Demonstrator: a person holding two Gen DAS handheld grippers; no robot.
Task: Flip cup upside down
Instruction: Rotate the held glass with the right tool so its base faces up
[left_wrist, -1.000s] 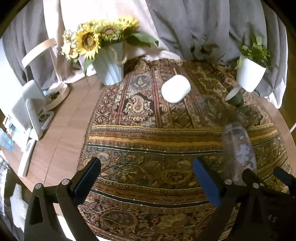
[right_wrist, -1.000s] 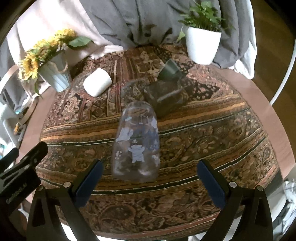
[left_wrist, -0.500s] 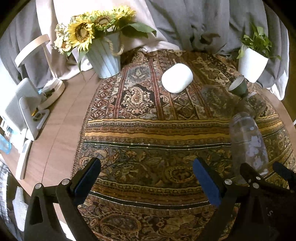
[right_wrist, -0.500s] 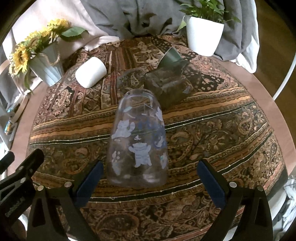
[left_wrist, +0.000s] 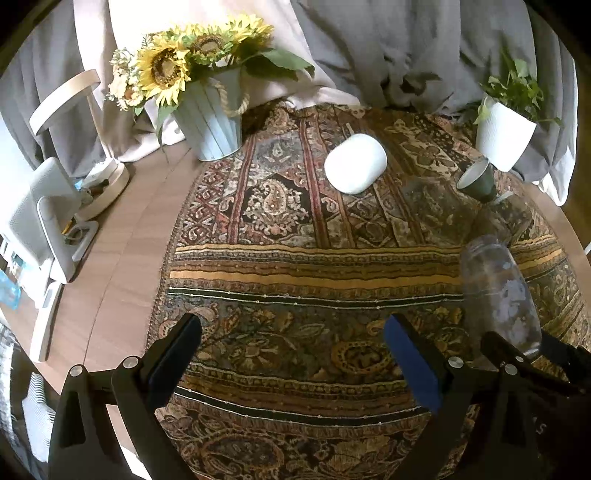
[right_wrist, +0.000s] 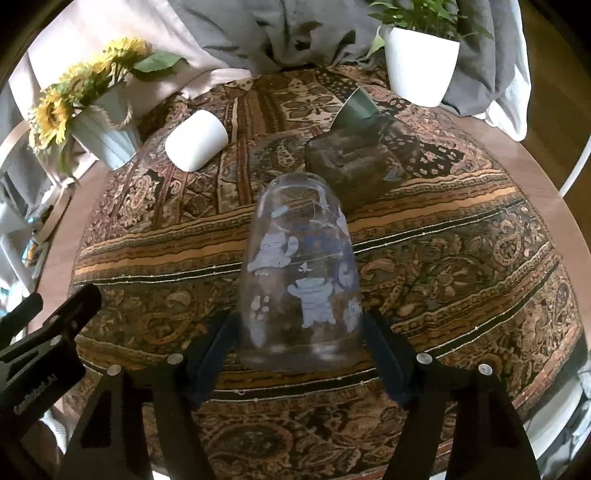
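Observation:
A clear glass cup with white and blue cartoon prints lies on the patterned cloth, its open rim toward me and its closed base pointing away. My right gripper has closed in on it, one blue pad against each side near the rim. The same cup shows at the right in the left wrist view. My left gripper is open and empty, low over the cloth to the left of the cup.
A white cup lies on its side at the back. A dark green cup and a smoky glass object lie behind the clear cup. A sunflower vase and a white plant pot stand at the table's back.
My right gripper moved forward around the clear cup and its jaws closed from wide open onto the cup's sides. The left gripper drifted slightly and stayed open.

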